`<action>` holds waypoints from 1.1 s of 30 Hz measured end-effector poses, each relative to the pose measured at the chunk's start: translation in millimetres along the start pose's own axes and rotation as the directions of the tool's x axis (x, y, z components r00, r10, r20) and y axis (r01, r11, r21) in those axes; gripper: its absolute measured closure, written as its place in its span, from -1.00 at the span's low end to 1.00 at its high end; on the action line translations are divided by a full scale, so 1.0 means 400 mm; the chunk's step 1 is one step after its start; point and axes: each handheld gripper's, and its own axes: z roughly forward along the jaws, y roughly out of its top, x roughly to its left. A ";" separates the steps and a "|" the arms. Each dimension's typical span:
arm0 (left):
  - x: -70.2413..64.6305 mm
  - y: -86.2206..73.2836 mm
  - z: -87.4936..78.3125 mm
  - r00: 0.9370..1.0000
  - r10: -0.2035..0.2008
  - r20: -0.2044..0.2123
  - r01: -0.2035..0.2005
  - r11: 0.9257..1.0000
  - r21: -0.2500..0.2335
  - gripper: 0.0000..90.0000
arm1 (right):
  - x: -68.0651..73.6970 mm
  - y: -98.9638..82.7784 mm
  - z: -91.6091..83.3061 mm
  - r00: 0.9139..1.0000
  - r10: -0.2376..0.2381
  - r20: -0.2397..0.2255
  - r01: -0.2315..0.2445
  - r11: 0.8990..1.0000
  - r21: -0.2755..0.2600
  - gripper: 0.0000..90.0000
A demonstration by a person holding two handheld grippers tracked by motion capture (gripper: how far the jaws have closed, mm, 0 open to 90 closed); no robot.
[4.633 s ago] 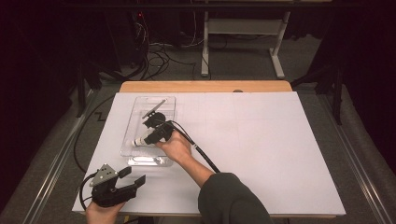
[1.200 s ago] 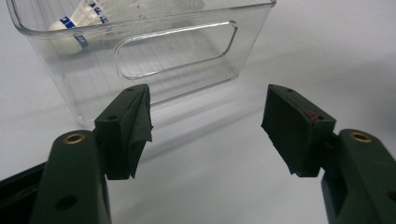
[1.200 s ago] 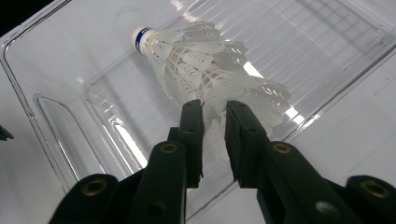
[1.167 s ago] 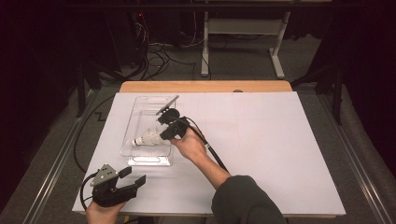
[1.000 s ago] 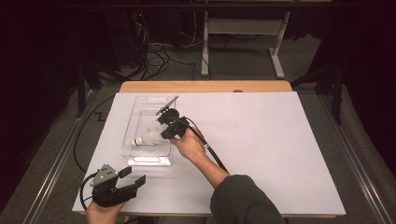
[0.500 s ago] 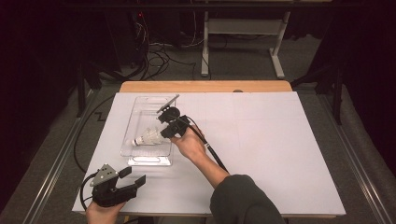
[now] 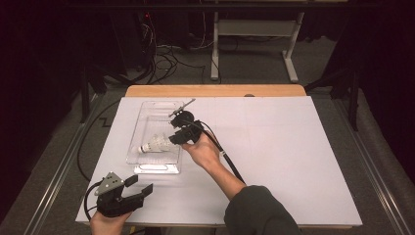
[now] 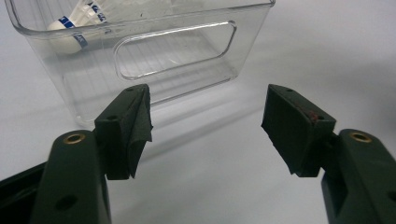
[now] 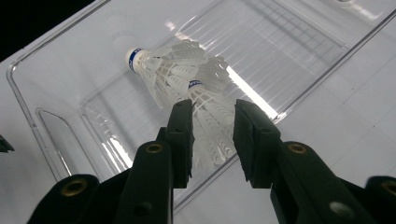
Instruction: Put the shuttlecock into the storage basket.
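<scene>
Since the earlier high-view pictures, the shuttlecock (image 7: 152, 144) has gone from the grip of the right tool (image 7: 175, 137) to lying on its side inside the clear bin (image 7: 142, 164), cork pointing toward the bin's near-left corner. The jaws of the right tool have just been opening, which suggests the placing step is at the point of release. The left tool (image 7: 142, 192) rests at the near-left edge of the white surface (image 7: 293, 161), well apart from the bin, unchanged from the earlier pictures.

From the left gripper view, the left tool (image 8: 205, 126) stands wide open with nothing between its pads. The bin (image 8: 177, 56) lies just ahead of it, and the shuttlecock (image 8: 77, 28) shows through the bin wall, cork low.

From the right gripper view, the right tool (image 9: 212, 135) stands partly open, jaws at a narrow gap. The feather skirt of the shuttlecock (image 9: 187, 84) lies between the pads; the feathers look close to both, but no pressing is evident, so the reading is a loosened grip rather than a hold. The cork end points away from the tool, toward the bin's far wall in that view. The task's thing appears delivered; withdrawal of the tool is judged to remain.
</scene>
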 end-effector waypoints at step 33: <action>0.001 0.000 -0.001 1.000 0.003 -0.007 -0.003 1.000 0.001 -0.26 | -0.080 -0.081 -0.078 0.998 0.046 0.035 -0.042 0.992 -0.116 0.23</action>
